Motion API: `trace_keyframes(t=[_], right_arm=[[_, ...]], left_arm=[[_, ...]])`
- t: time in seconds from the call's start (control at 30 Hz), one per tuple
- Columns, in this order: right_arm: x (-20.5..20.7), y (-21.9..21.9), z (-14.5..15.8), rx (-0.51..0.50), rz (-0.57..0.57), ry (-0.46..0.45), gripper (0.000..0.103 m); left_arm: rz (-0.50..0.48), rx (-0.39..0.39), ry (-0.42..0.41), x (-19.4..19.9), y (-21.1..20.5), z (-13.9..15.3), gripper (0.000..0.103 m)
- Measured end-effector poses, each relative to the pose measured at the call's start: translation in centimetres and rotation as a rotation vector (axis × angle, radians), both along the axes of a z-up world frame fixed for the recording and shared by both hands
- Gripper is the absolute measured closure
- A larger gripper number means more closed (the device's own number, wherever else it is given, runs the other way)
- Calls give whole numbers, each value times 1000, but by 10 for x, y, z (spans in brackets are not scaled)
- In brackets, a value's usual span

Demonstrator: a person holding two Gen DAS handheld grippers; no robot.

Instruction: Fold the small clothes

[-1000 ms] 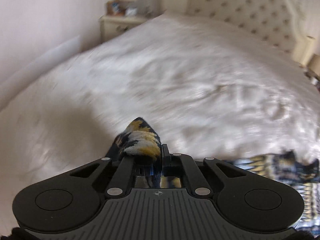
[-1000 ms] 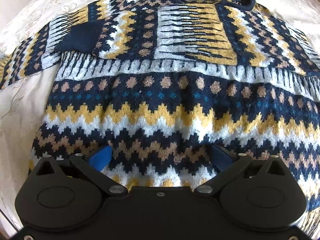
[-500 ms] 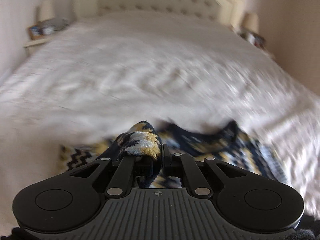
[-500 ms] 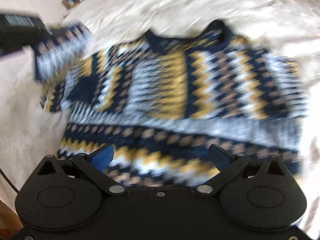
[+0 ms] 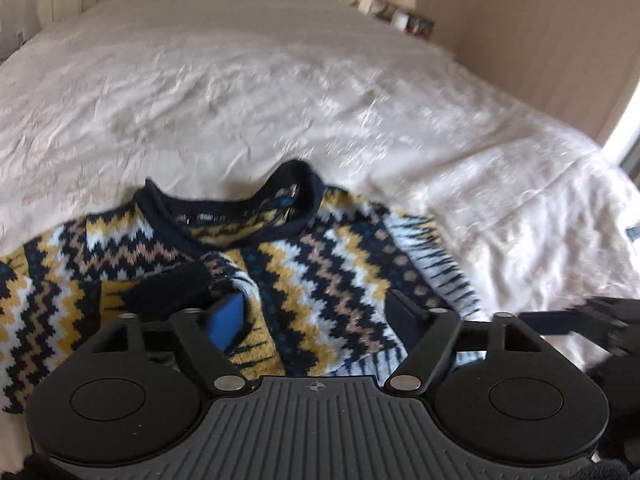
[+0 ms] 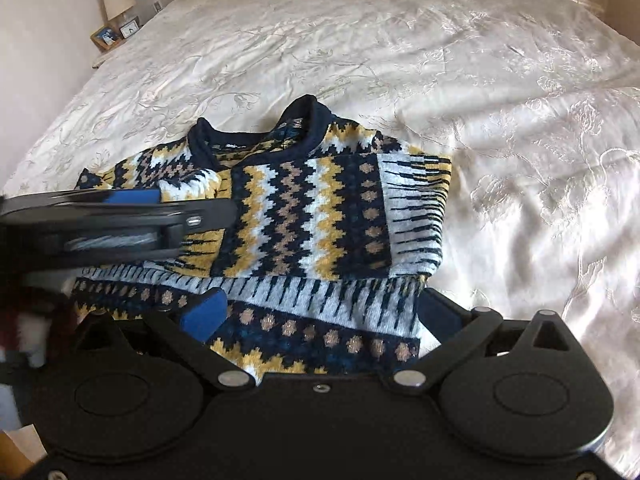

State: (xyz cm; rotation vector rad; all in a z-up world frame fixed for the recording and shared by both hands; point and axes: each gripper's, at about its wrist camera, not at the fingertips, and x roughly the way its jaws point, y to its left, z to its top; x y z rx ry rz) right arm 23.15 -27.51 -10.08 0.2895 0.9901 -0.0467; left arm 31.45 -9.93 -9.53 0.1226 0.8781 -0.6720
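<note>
Sweater (image 6: 320,216) hem hidden behind right tool (image 6: 320,312) (jaws apart).

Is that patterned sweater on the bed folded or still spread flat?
Partly folded. Both sleeves lie across the sweater chest, but the lower body still extends toward the camera on the bedspread.

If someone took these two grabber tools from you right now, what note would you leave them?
Left gripper: jaws opening, nothing pinched; the navy-cuffed sleeve lies under it across the chest.
Right gripper: open, empty, over the lower part.
The navy, yellow and white zigzag knitted sweater lies flat on the cream bedspread, collar away from you.
Done: both sleeves folded inward.
Left: fold the bottom half up to the collar.
</note>
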Motion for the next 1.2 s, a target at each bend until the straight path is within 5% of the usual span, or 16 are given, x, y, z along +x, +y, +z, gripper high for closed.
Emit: trace_keyframes(t=[0.13,0.37,0.7,0.83,1.03,1.13,1.2], right_arm=[[14,8,-7,-8,7,11,1],[15,10,-5,-73,-52,36,1],[46,89,23,-266,161,-119,4],[69,132,14,-327,301,-111,34],[86,177,-21,-489,515,-39,44],[90,181,-33,-548,565,-21,84],[93,163,-29,-473,507,-18,86]], left_arm=[[-119,-25,-107,-12,0,9,18],[-210,-39,-138,3,-20,32,18],[135,83,24,22,93,10,18],[267,99,53,33,141,12,18],[380,110,74,42,181,11,18],[388,112,76,45,184,9,18],[384,112,76,47,182,9,18]])
